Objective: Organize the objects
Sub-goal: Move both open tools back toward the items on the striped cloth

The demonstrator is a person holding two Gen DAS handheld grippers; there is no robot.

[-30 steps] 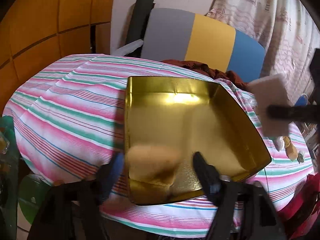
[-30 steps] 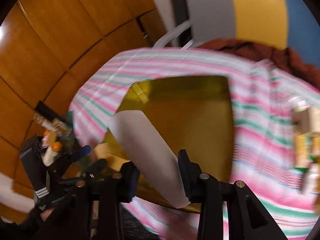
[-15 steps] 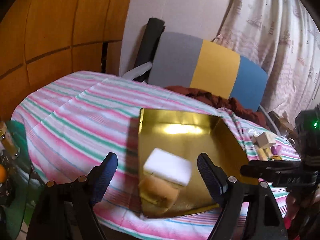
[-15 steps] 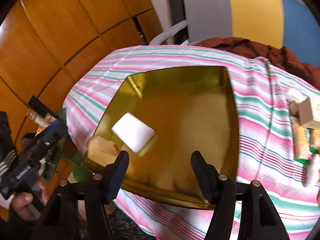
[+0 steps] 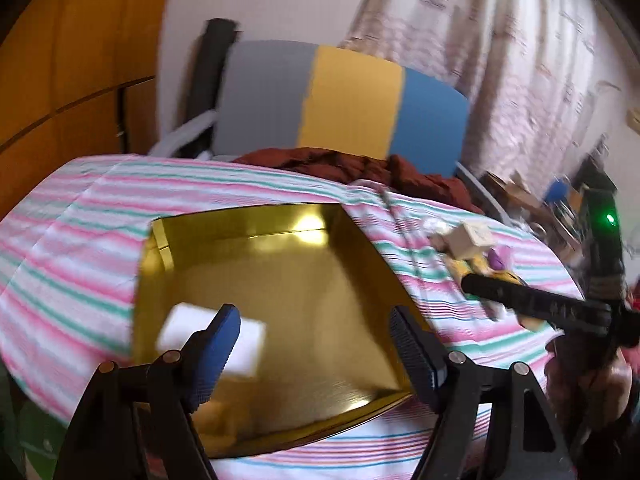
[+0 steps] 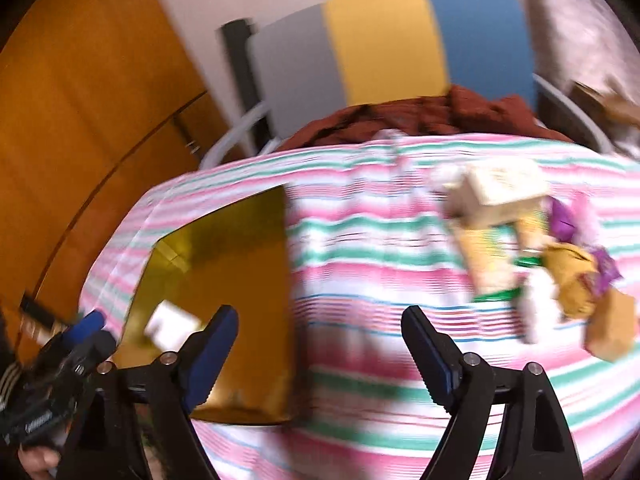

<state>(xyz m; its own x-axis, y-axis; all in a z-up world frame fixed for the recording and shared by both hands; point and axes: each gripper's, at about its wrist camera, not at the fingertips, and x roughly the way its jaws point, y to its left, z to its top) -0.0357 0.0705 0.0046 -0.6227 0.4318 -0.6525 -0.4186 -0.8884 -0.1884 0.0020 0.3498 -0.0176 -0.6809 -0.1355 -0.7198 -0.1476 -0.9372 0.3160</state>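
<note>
The striped bench (image 6: 360, 264) held scattered packets (image 6: 532, 248); both grippers' jaws gaped wide and empty, so a hasty grab risked scattering them.

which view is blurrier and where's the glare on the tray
Right wrist view: heavy motion blur, smearing the striped cloth and the packets. Left wrist view: milder blur, softening the white block; the glare is a bright spot on the gold tray's far wall. Fisheye bending in both.

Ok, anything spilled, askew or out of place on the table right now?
Nothing spilled. The white sponge lies tilted in the gold tray's near-left corner, seemingly propped on something beneath. Unsorted small items sit jumbled on the striped tablecloth, right of the tray.
</note>
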